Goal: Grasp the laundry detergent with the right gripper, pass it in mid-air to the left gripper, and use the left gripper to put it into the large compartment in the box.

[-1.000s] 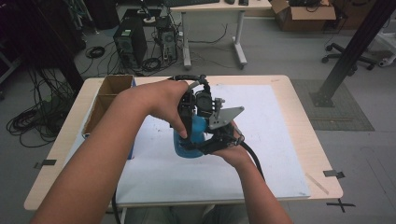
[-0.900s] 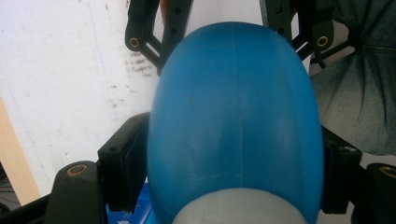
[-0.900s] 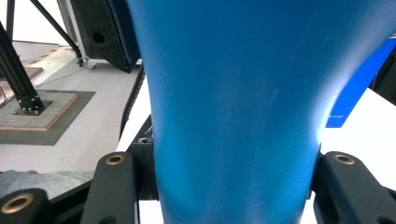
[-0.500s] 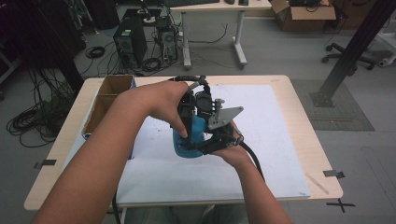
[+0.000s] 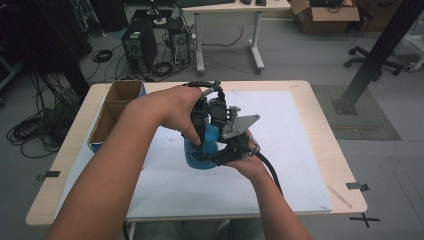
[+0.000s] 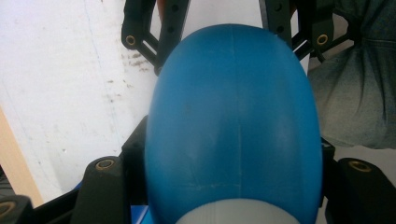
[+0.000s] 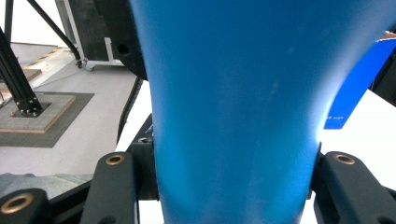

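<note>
A blue plastic bottle (image 5: 202, 151) stands on the white sheet at the middle of the table, held between both grippers. My left gripper (image 5: 206, 131) reaches down from above; its jaws have just been closing, and now press on the bottle's upper part (image 6: 233, 126), just past a pale cap (image 6: 233, 215). My right gripper (image 5: 216, 158) comes in from the near side, shut on the bottle's lower body (image 7: 233, 102). In the left gripper view the right gripper's black jaws stand either side of the bottle's far end.
An open cardboard box (image 5: 114, 111) with a blue side sits at the table's left edge. A white sheet (image 5: 290, 150) covers most of the wooden table (image 5: 320, 107). A cable (image 5: 270, 172) trails from the right gripper along the forearm.
</note>
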Action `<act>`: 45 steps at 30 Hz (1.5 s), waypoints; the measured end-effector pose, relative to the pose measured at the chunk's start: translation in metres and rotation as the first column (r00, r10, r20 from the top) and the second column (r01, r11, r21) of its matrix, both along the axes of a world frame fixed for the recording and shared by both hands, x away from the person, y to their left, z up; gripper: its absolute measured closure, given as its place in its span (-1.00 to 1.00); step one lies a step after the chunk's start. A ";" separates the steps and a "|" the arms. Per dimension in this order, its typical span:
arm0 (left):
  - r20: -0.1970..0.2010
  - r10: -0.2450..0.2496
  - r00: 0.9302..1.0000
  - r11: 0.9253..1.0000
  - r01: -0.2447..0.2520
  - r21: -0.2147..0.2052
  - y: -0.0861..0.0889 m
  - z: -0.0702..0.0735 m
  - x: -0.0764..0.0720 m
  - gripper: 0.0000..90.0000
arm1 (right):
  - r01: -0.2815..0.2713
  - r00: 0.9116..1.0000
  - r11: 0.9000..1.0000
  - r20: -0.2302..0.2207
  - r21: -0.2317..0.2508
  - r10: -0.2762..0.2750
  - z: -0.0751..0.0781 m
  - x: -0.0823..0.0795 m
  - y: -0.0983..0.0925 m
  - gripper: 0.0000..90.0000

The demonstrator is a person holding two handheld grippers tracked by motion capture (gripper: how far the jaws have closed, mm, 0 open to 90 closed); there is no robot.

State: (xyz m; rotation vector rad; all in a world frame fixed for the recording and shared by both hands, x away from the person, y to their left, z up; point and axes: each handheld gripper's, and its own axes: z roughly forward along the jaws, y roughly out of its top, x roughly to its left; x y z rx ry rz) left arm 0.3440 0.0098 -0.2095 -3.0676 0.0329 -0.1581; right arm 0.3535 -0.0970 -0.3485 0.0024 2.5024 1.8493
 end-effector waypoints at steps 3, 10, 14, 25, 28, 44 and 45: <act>0.003 0.001 1.000 1.000 -0.001 0.002 -0.001 0.004 0.000 -0.13 | 0.001 1.000 1.000 0.005 0.021 -0.001 0.000 0.000 -0.001 0.00; 0.005 0.003 1.000 1.000 -0.003 0.003 -0.003 0.006 -0.002 -0.12 | -0.002 1.000 0.998 0.017 0.056 0.001 -0.001 0.001 -0.003 -0.03; 0.005 0.011 1.000 1.000 -0.011 0.005 -0.003 0.006 0.000 -0.12 | 0.008 1.000 0.998 0.025 0.063 -0.010 -0.002 -0.001 -0.003 -0.11; 0.008 0.020 1.000 1.000 -0.020 0.011 -0.003 0.007 0.001 -0.12 | 0.056 0.998 0.996 0.033 0.075 -0.059 -0.010 -0.001 -0.002 -0.63; 0.005 0.024 1.000 1.000 -0.024 0.006 -0.003 0.008 0.001 -0.12 | 0.062 0.997 0.995 0.034 0.076 -0.064 -0.009 -0.001 -0.004 -0.72; 0.007 0.034 0.999 0.999 -0.034 -0.013 0.002 0.011 0.005 -0.13 | 0.145 0.989 0.989 0.028 -0.003 -0.145 0.000 0.006 -0.029 -1.00; 0.008 0.030 1.000 0.999 -0.030 -0.013 0.002 0.012 0.005 -0.13 | 0.149 0.989 0.989 0.016 -0.007 -0.149 0.001 0.007 -0.031 -1.00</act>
